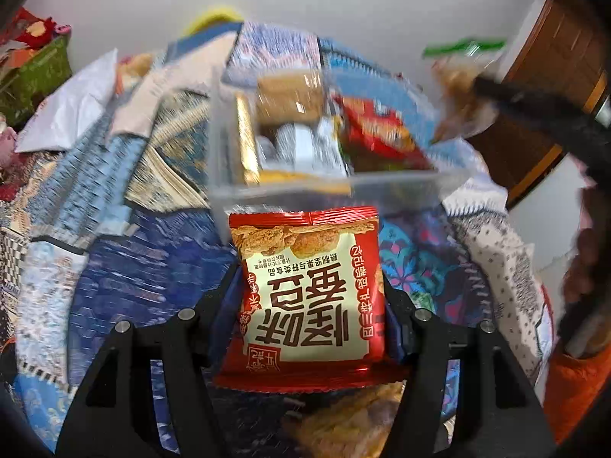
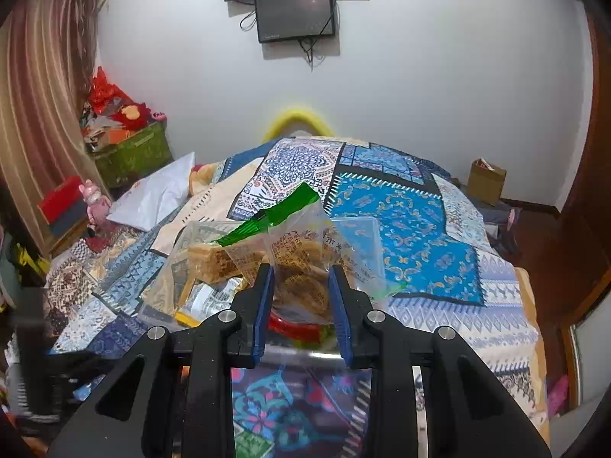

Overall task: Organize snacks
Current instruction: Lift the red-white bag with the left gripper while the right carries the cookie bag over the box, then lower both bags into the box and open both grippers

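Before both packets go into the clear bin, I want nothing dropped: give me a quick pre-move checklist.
1. Left gripper clamped on the red snack packet: ok.
2. Right gripper clamped on the clear green-topped bag: ok.
3. Clear bin open on top: ok.
4. Room left inside the bin: cannot tell, several snacks already fill it.
5. Bin steady on the patchwork quilt: cannot tell.

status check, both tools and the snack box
Left tool shut on red snack packet. Right tool shut on clear snack bag. Clear box ahead, unobstructed.
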The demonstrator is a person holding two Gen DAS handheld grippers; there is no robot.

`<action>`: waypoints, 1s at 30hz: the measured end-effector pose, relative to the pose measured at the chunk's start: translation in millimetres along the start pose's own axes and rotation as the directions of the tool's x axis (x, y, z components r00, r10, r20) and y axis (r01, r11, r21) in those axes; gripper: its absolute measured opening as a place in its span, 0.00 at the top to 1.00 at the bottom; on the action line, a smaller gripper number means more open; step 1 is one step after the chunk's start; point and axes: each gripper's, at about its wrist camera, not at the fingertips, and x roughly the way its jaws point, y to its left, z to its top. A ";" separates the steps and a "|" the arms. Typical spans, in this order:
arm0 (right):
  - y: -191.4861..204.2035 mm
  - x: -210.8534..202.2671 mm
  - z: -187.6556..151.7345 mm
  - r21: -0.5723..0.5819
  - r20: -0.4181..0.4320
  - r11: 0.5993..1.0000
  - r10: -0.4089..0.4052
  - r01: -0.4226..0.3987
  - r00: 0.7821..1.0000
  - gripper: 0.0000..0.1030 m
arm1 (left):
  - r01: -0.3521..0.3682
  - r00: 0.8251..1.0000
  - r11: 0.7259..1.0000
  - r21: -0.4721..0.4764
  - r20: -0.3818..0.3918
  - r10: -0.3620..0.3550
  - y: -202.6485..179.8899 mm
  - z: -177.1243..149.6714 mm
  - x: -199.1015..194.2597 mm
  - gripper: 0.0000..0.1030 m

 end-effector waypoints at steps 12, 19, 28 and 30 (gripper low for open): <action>-8.4 31.2 2.7 0.039 -0.057 0.999 -0.004 0.007 0.998 0.75 | -0.040 0.992 0.999 0.008 0.119 0.039 3.8 47.8 -12.1 0.38; -22.1 53.7 13.4 0.098 -0.092 0.995 0.023 -0.014 0.995 0.75 | -0.040 0.995 0.999 -0.006 0.096 0.041 1.6 71.8 23.5 0.38; -10.2 67.6 14.2 0.028 -0.100 0.999 -0.021 0.024 0.995 0.74 | -0.055 0.995 0.998 0.013 0.084 0.054 -5.8 86.8 58.8 0.40; -10.2 70.2 15.4 0.015 -0.106 0.999 -0.032 0.034 0.994 0.72 | -0.073 0.994 0.997 0.017 0.083 0.071 -6.1 88.6 64.8 0.42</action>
